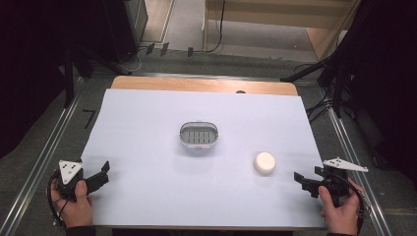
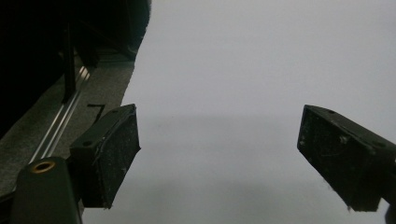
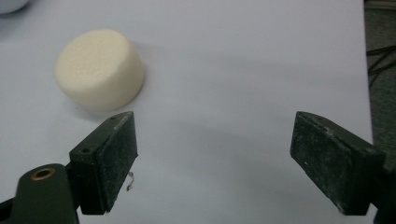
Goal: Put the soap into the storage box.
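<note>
A cream round foam puck [image 1: 265, 162] lies on the white sheet [image 1: 147, 147] at the right, and it appears up left of the jaws in the right gripper view [image 3: 99, 69]. An oval grey-and-white slotted dish [image 1: 198, 134] sits at the sheet's middle. My right gripper [image 1: 304, 181] [image 3: 215, 161] is held open at the sheet's right front edge, a short way right of the puck, nothing between its jaws. My left gripper [image 1: 102, 172] [image 2: 219, 158] rests open at the left front edge, over bare sheet.
The sheet covers a wooden table [image 1: 204, 84] whose far edge shows bare wood. Metal rails [image 1: 44, 157] run along both sides on grey floor. Black stands and cables [image 1: 324, 73] crowd the far right; a dark cabinet [image 1: 123, 24] stands far left.
</note>
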The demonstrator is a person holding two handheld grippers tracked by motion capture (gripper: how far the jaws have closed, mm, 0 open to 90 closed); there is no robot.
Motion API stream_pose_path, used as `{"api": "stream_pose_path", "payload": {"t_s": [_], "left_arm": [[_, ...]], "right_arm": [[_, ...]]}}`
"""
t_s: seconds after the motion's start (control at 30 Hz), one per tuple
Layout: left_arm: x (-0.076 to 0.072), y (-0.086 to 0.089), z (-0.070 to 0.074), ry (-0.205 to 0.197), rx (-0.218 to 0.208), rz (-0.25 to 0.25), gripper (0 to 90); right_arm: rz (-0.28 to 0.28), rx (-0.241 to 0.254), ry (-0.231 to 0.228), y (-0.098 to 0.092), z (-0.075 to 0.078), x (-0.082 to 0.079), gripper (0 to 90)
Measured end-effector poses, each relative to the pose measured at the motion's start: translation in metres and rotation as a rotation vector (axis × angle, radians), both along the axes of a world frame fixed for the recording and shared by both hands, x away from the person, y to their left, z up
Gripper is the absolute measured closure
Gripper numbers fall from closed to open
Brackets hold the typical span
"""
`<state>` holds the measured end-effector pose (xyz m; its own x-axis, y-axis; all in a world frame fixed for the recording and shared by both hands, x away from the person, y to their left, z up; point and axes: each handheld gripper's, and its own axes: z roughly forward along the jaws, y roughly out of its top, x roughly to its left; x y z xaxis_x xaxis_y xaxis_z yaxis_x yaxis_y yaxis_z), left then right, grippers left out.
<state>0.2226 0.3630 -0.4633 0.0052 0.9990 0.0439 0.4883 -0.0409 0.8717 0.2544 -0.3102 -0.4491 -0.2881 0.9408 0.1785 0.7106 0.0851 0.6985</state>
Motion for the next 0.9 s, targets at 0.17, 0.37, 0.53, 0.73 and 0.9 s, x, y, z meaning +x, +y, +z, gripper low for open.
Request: {"api": "stream_pose_path", "payload": {"t_s": [0.17, 0.37, 0.53, 0.73, 0.9], "left_arm": [[0.000, 0.000, 0.000, 0.002, 0.001, -0.003, 13.8], [0.000, 0.000, 0.000, 0.002, 0.004, -0.005, 13.9], [-0.001, 0.001, 0.000, -0.003, -0.006, -0.008, 13.9], [0.000, 0.001, 0.000, 0.001, -0.005, -0.013, 13.9], [0.000, 0.001, 0.000, 0.004, -0.009, -0.017, 13.9]], "right_arm": [[0.050, -0.056, -0.016, 0.003, 0.004, 0.000, 20.1], [0.069, -0.124, -0.036, 0.004, 0.008, 0.002, 19.8], [0.126, -0.107, 0.028, 0.006, 0.011, 0.005, 17.6], [0.144, -0.132, 0.089, 0.014, 0.010, 0.012, 13.5], [0.149, -0.142, 0.101, 0.022, 0.013, 0.017, 13.1]]}}
